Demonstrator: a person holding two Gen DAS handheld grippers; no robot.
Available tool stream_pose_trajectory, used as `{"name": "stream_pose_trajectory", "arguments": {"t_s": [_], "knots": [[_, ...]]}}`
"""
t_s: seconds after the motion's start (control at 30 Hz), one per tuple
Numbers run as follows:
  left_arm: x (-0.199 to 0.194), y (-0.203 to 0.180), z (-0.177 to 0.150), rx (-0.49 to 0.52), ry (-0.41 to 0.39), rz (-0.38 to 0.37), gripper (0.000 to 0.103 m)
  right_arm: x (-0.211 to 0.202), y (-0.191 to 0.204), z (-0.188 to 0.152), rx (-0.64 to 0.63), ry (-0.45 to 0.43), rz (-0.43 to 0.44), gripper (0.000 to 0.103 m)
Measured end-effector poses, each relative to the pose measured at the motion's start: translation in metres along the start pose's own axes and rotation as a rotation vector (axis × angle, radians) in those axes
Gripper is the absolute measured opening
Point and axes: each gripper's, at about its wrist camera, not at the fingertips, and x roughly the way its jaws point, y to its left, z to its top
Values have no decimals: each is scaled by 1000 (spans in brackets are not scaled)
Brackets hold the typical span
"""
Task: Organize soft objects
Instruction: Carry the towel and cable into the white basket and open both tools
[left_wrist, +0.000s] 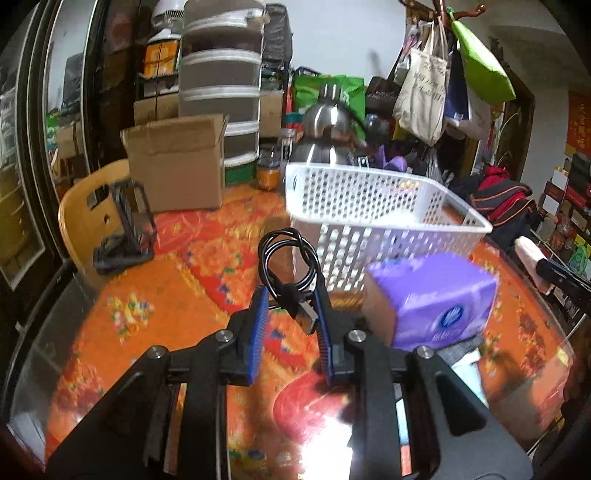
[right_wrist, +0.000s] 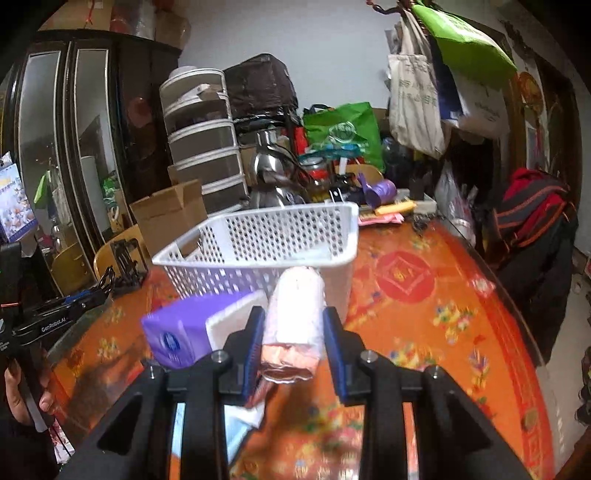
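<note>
Jaws of the left gripper (left_wrist: 290, 301) pinch a limp black cable (left_wrist: 286, 258) at its bundled middle; right gripper (right_wrist: 293, 334) squeezes a soft, light pink roll (right_wrist: 297, 310) mid-length, centre frame.

Left gripper (right_wrist: 79, 301) body, at nine o'clock: "GenRobot.AI" in white.
Other print — tote bags, tissue pack — too blurred to read.

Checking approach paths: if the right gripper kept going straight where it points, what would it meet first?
Probably the white basket: its near wall sits right behind the pink roll held in the right gripper. Depth is unclear.
</note>
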Motion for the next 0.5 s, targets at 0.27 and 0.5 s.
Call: {"name": "stream_pose_trajectory", "arguments": {"t_s": [0.27, 0.5], "knots": [[7, -24, 81, 41, 1, -32, 23, 53, 5, 76, -45, 50, -46, 31], [66, -55, 149, 62, 103, -62, 23, 125, -4, 115, -26, 168, -83, 31]]}}
